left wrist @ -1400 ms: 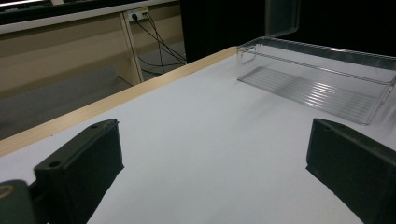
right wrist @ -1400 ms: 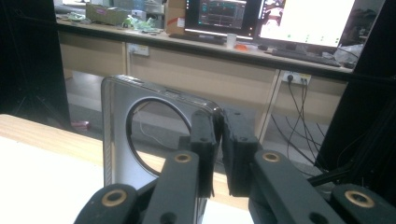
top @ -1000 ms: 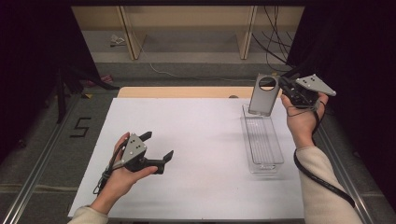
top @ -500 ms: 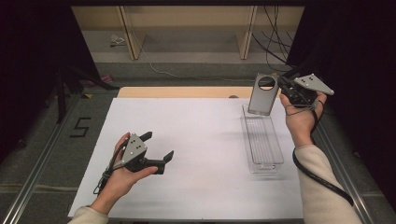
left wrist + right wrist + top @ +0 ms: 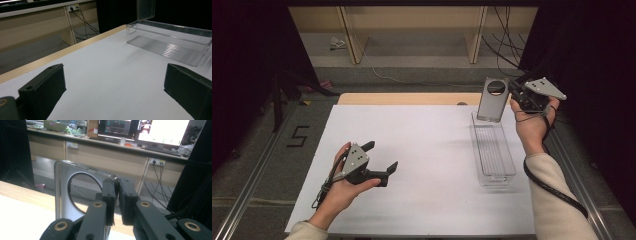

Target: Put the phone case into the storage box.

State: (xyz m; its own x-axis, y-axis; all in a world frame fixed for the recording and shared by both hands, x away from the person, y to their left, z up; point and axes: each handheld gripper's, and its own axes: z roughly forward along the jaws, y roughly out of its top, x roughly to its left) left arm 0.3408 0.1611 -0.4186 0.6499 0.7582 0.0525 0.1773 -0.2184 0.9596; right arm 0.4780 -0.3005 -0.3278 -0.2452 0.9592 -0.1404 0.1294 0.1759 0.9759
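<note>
A clear plastic box (image 5: 512,162) lies lengthwise on the right side of the white table top (image 5: 427,145). At its far end a grey lid (image 5: 490,107) with a round hole stands upright. My right gripper (image 5: 511,96) is shut on the lid's upper right edge, and in the right gripper view the lid (image 5: 61,195) sits pinched where the right gripper (image 5: 117,187) closes. My left gripper (image 5: 381,156) rests low over the table's left front, open, with nothing in it. From the left gripper (image 5: 113,82) I see the box (image 5: 172,27) and the raised lid (image 5: 145,8) farther off.
A bare wooden strip (image 5: 412,98) runs along the table's far edge. Beyond it are shelf legs (image 5: 349,35) and cables (image 5: 507,45) on the floor. Metal rails (image 5: 257,170) flank the table on both sides.
</note>
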